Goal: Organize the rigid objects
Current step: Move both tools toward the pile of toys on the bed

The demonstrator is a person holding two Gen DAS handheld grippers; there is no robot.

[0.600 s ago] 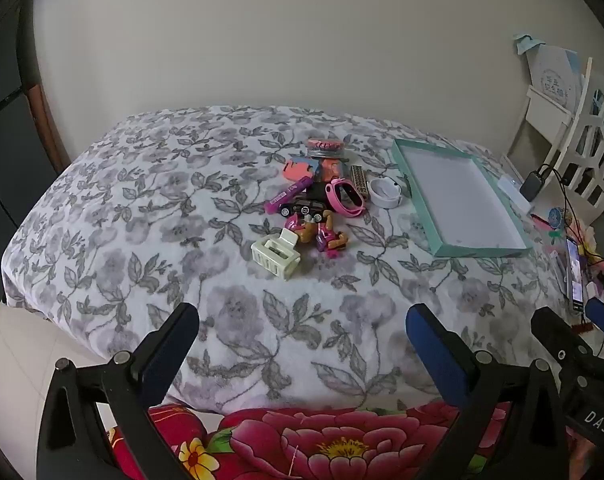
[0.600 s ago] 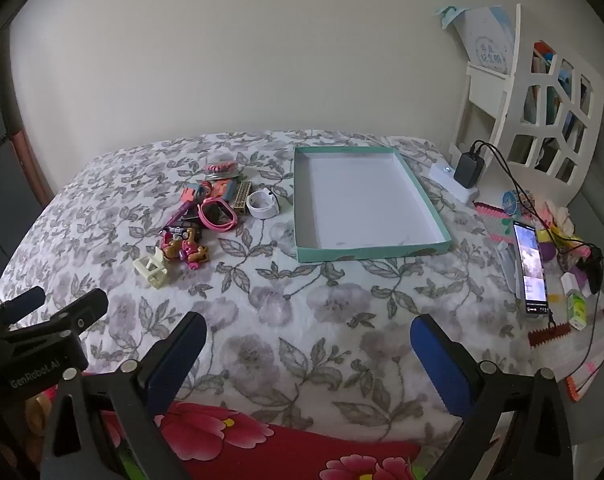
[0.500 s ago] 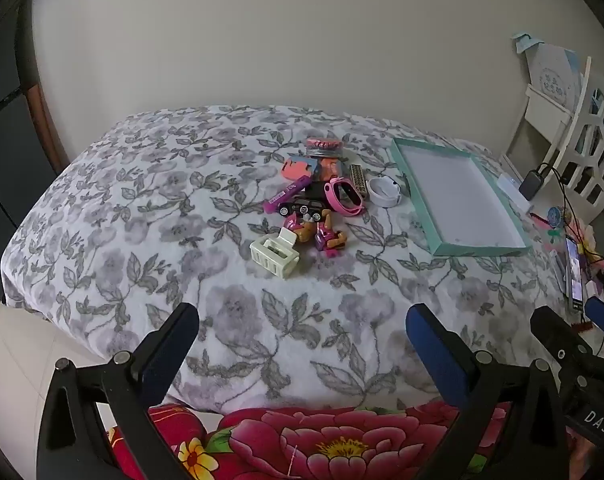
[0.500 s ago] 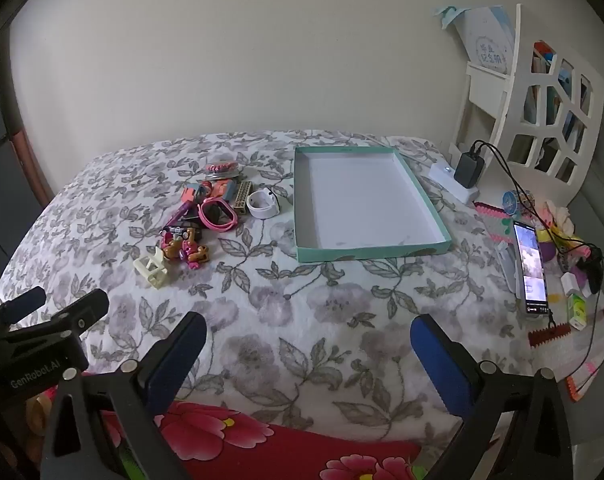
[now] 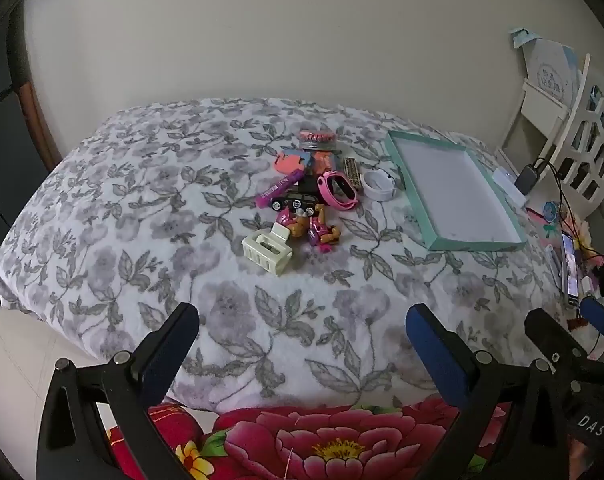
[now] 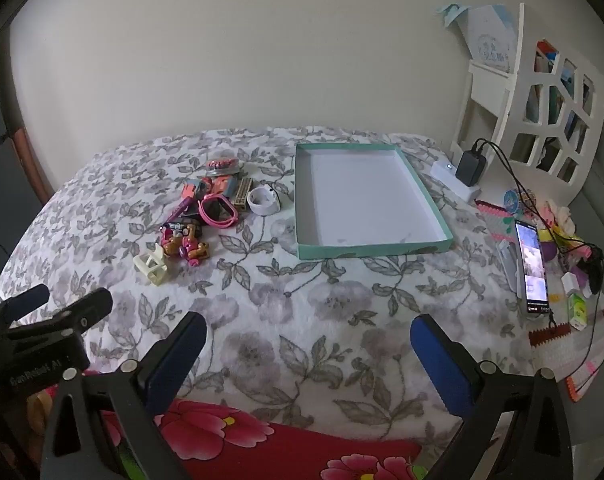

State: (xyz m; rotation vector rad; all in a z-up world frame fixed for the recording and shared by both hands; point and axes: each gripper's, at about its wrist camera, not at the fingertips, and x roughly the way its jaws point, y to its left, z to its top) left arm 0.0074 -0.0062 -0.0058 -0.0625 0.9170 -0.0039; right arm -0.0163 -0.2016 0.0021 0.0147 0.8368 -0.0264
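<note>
Hovering over the bed's near edge, your left tongs [image 5: 302, 332] and right tongs [image 6: 308, 334] gape fully, empty. Toy pile [image 5: 306, 200] lies clustered beside the empty teal tray [image 6: 372, 250], presumably its destination.

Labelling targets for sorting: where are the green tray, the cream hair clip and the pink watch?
green tray [image 6: 372, 250]: right wrist view, near wall.
hair clip [image 5: 267, 249]: left wrist view, its body.
pink watch [image 5: 323, 189]: left wrist view, its strap.

Soft, even light; sharp centre, fisheye bending, dark corners.
</note>
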